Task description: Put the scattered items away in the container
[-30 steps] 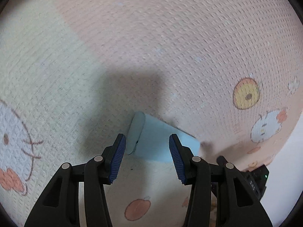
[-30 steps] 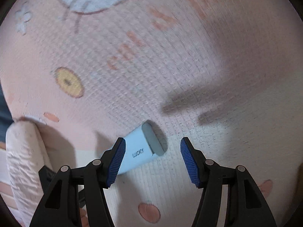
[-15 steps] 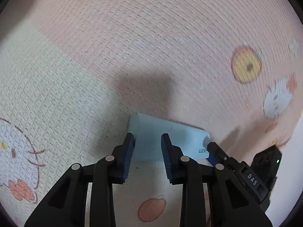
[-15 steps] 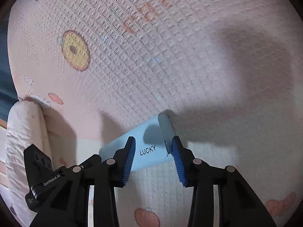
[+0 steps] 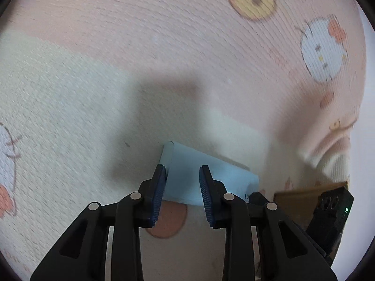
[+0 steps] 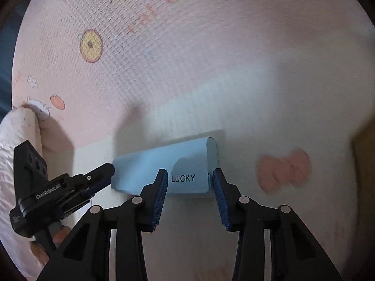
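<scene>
Box (image 6: 164, 166), pale blue, marked LUCKY, sits low centre above the patterned blanket (image 6: 187, 58); right gripper (image 6: 189, 180) jaws pinch its printed end; left gripper (image 5: 182, 175) jaws pinch the other end.

The word "LUCKY" is showing in dark capitals on the pale blue box (image 6: 187, 164), near its rounded end, in the right wrist view. In the left wrist view only the letters "LU" are peeking out at the box's (image 5: 199, 175) far corner. To the left of the box, a white brand mark is running along the black left gripper (image 6: 103, 175) body; it is too blurred to read surely.
</scene>
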The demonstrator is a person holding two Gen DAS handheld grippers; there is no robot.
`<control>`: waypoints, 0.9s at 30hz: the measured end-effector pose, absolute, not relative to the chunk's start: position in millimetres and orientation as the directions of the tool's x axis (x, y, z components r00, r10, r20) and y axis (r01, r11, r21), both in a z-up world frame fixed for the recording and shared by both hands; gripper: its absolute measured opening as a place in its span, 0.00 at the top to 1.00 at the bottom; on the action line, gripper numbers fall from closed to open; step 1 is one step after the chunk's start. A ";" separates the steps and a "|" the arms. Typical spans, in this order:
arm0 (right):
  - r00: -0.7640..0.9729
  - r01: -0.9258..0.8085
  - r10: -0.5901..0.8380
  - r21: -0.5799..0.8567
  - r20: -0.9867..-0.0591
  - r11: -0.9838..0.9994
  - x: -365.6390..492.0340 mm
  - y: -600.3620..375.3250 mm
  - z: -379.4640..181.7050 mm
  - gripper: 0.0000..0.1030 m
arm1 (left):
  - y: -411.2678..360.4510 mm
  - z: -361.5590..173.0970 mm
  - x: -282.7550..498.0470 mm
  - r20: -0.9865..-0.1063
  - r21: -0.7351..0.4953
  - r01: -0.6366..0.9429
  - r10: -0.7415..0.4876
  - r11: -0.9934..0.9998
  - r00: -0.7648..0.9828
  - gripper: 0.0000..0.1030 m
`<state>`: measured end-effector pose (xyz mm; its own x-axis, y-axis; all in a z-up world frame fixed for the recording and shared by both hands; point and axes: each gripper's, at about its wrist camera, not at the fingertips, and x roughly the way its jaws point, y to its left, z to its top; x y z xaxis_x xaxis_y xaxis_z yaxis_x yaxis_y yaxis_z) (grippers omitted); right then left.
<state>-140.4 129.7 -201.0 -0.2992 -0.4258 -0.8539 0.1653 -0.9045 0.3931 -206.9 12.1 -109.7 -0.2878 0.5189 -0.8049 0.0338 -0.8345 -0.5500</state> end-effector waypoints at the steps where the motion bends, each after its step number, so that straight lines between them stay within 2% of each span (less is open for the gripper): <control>1: -0.302 0.149 -0.421 0.394 -0.855 -0.907 -133.7 134.1 -200.1 0.63 | 16.0 -109.9 -202.9 -0.806 -0.550 0.027 0.521 -0.835 -0.280 0.68; 7: -0.329 0.170 -0.340 0.299 -0.881 -0.939 -108.1 144.9 -190.8 0.63 | 35.6 -115.2 -179.3 -0.825 -0.523 -0.034 0.516 -0.852 -0.230 0.68; 15: -0.330 0.223 -0.288 0.222 -0.899 -0.949 -90.9 150.4 -187.2 0.63 | 12.4 -116.2 -142.0 -0.842 -0.497 -0.075 0.501 -0.865 -0.199 0.68; 19: -0.321 0.227 -0.280 0.214 -0.905 -0.950 -85.7 158.4 -181.9 0.57 | -1.6 -114.3 -145.2 -0.827 -0.532 -0.055 0.533 -0.845 -0.180 0.68; 22: -0.342 0.245 -0.246 0.166 -0.907 -0.955 -78.6 159.2 -173.1 0.44 | -9.6 -105.5 -154.1 -0.815 -0.539 -0.056 0.537 -0.840 -0.216 0.68; 25: -0.357 0.246 -0.231 0.147 -0.905 -0.958 -72.7 162.1 -168.7 0.43 | -14.2 -95.7 -164.8 -0.808 -0.521 -0.082 0.522 -0.850 -0.272 0.69; 27: -0.361 0.239 -0.222 0.140 -0.906 -0.961 -69.8 164.6 -168.6 0.43 | -13.3 -95.3 -172.4 -0.808 -0.521 -0.095 0.526 -0.848 -0.267 0.76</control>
